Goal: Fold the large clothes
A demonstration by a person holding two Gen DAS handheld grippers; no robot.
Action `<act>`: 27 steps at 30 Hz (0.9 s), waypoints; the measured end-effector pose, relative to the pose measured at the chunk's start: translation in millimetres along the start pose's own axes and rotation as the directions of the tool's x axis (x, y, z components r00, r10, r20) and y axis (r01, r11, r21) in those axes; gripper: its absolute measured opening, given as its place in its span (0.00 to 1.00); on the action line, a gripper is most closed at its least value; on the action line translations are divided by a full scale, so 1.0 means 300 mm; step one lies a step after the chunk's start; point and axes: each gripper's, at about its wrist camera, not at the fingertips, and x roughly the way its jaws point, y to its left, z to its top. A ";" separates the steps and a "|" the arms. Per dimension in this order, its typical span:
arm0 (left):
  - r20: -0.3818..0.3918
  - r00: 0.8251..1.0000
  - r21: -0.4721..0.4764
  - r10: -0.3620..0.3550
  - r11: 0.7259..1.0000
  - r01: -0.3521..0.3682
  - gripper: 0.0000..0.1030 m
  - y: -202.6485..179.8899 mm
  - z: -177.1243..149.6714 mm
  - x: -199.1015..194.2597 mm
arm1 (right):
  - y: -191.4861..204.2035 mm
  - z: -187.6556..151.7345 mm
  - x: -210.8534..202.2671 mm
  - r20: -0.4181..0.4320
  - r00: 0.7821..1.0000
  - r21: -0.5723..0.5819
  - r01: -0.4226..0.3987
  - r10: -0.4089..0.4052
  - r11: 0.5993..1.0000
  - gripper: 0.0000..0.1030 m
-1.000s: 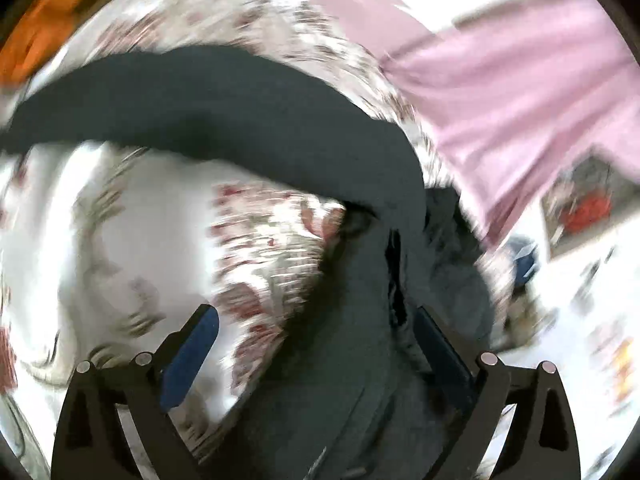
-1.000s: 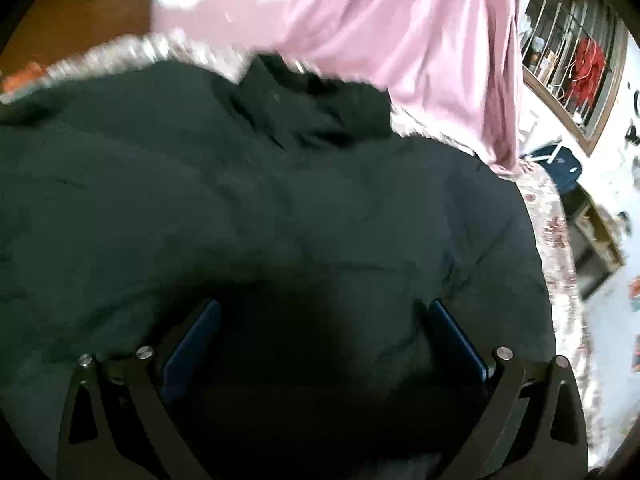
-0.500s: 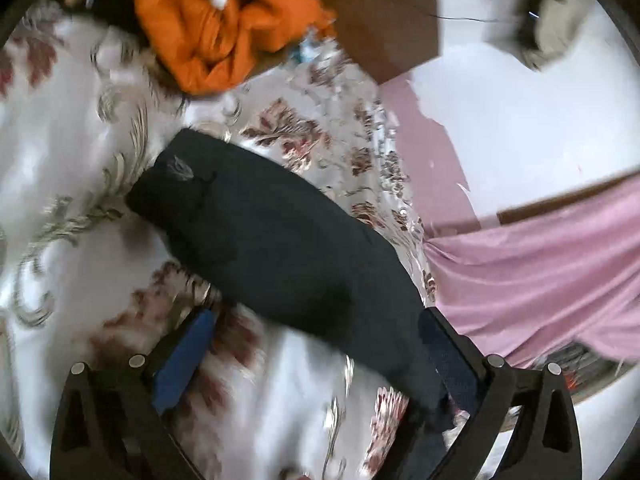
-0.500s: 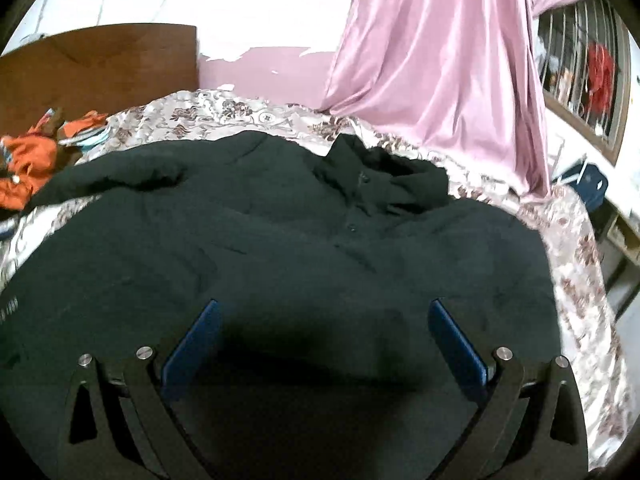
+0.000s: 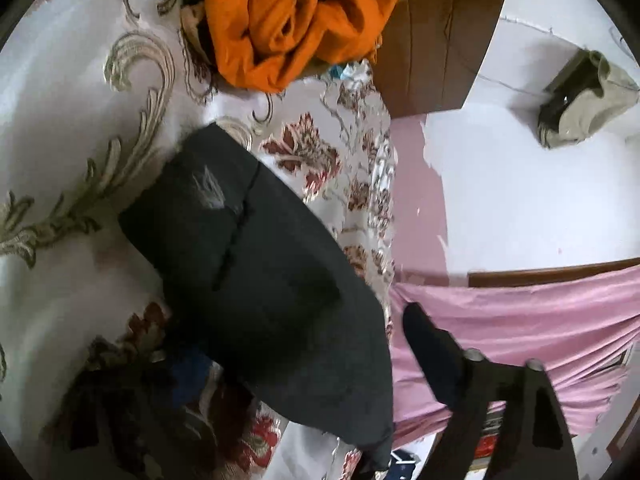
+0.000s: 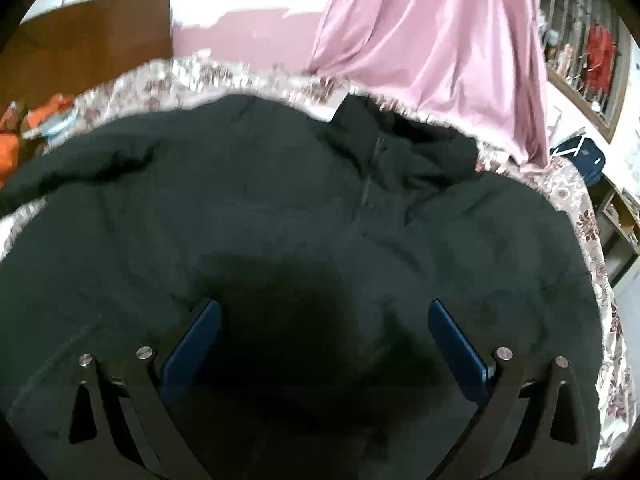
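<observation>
A dark puffer jacket (image 6: 280,208) lies spread on a floral bedspread (image 5: 60,120), collar (image 6: 400,148) at the far side. Its sleeve (image 5: 248,260) stretches out over the bed, the cuff with a small logo at the far end. My left gripper (image 5: 302,340) straddles this sleeve near the bed's edge. Its jaws are closing with the sleeve between them, and the right finger still stands clear of the cloth. My right gripper (image 6: 324,312) hovers open above the jacket's chest, blue pads wide apart with nothing gripped.
A crumpled orange garment (image 5: 296,20) lies by the wooden headboard (image 5: 440,32). A pink curtain (image 6: 440,40) hangs past the bed's far edge. A blue bag (image 6: 584,156) and shelves stand at the right by a barred window.
The left gripper swung away from the jacket's body and rolled, coming down over the sleeve, and its jaws have narrowed. The right gripper shifted over the jacket and stays open.
</observation>
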 end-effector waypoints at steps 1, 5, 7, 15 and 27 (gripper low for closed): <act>0.014 1.000 0.011 0.009 1.000 -0.009 0.58 -0.007 0.003 -0.004 | 0.007 -0.003 0.005 -0.007 1.000 -0.010 0.000 0.000 1.000 0.99; 0.071 0.997 0.082 0.014 0.996 -0.020 0.17 -0.046 0.005 -0.041 | 0.025 -0.003 0.013 -0.019 1.000 -0.029 0.011 -0.011 1.000 0.99; 0.110 0.994 0.161 0.001 0.987 -0.019 0.14 -0.098 -0.002 -0.072 | 0.023 -0.002 -0.004 -0.011 1.000 -0.023 0.006 -0.007 1.000 0.99; 0.206 0.971 0.612 -0.121 0.790 -0.031 0.13 -0.489 -0.196 -0.220 | -0.028 -0.013 -0.092 0.040 0.996 0.049 -0.077 0.076 0.996 0.99; -0.300 0.928 0.847 -0.223 0.385 0.366 0.12 -0.830 -0.741 -0.227 | -0.188 0.014 -0.099 0.059 0.989 0.272 -0.147 0.136 0.951 0.99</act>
